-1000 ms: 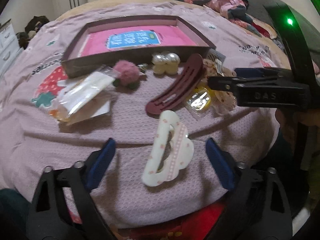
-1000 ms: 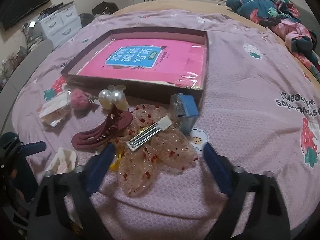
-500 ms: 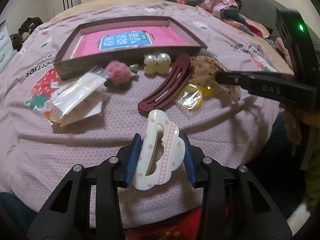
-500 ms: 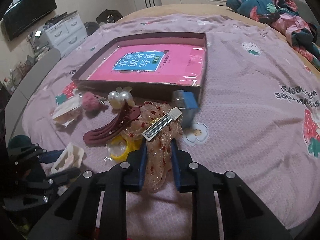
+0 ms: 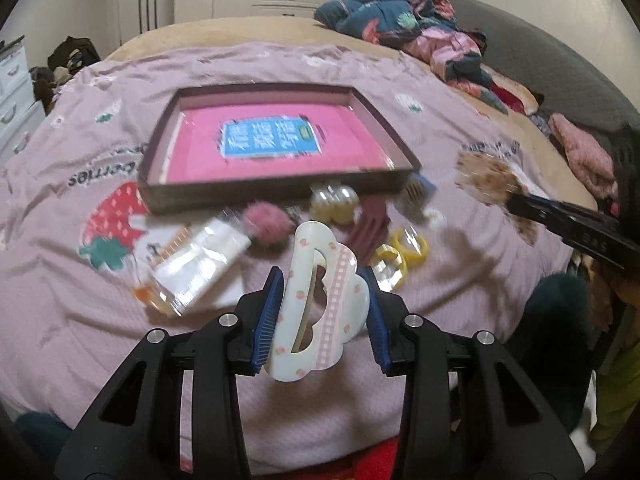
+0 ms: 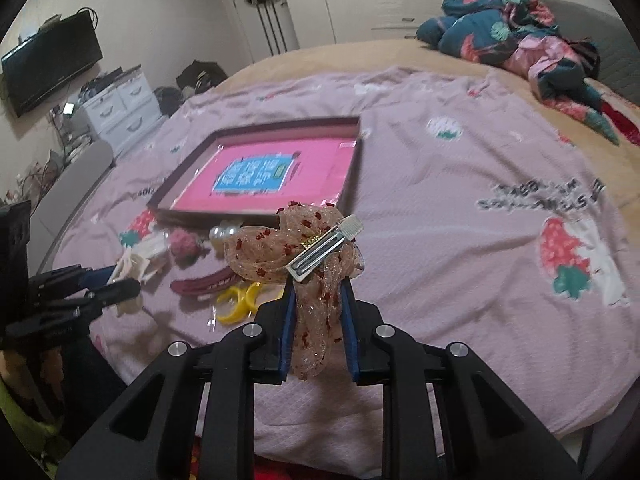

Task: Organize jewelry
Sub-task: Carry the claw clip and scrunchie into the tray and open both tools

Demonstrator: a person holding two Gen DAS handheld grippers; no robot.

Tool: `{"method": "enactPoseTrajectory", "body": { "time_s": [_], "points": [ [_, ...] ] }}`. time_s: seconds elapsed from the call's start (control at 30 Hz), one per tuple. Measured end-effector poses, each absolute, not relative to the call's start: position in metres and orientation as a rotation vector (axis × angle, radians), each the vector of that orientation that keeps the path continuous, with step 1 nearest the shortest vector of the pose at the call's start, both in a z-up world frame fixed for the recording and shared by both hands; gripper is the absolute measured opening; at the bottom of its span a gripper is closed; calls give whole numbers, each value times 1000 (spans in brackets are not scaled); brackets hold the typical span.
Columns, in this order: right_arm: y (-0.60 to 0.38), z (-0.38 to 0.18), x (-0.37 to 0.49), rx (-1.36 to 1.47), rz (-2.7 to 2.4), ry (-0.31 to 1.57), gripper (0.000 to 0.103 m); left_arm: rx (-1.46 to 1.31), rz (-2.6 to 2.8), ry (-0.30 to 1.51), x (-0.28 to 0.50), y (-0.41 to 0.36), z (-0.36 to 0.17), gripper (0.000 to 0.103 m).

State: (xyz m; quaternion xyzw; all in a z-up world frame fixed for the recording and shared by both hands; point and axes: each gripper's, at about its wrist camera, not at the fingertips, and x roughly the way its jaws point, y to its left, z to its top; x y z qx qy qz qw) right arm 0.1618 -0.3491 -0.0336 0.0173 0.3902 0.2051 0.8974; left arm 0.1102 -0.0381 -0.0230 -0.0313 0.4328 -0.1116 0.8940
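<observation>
Covering the bed, a pink blanket (image 5: pixel 100 320) is seen, with a tray (image 5: pixel 280 192) set on it and small accessories strewn along the tray's near wall. The left gripper (image 5: pixel 320 312) is clamped on a white claw clip (image 5: pixel 316 308), held clear of the blanket between the blue pads. The right gripper (image 6: pixel 318 320) is pinched onto a gauzy bow (image 6: pixel 296 252), its metal clip uppermost, raised above the blanket.

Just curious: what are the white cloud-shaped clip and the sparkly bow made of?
Cloud-shaped clip: probably hard glossy plastic, given its smooth shiny surface with printed strawberries. Sparkly bow: sheer glittery mesh fabric, see-through and crumpling softly, with a shiny, metal-looking clip.
</observation>
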Motion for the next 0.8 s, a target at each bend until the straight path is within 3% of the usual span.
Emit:
{"method": "enactPoseTrajectory", "body": {
  "time_s": [0.47, 0.8],
  "points": [
    [-332, 7, 194, -4, 439, 706, 20, -147, -112, 782, 167, 21, 18, 31],
    [-294, 9, 237, -30, 464, 705, 20, -160, -20, 781, 222, 50, 10, 31]
  ]
}}
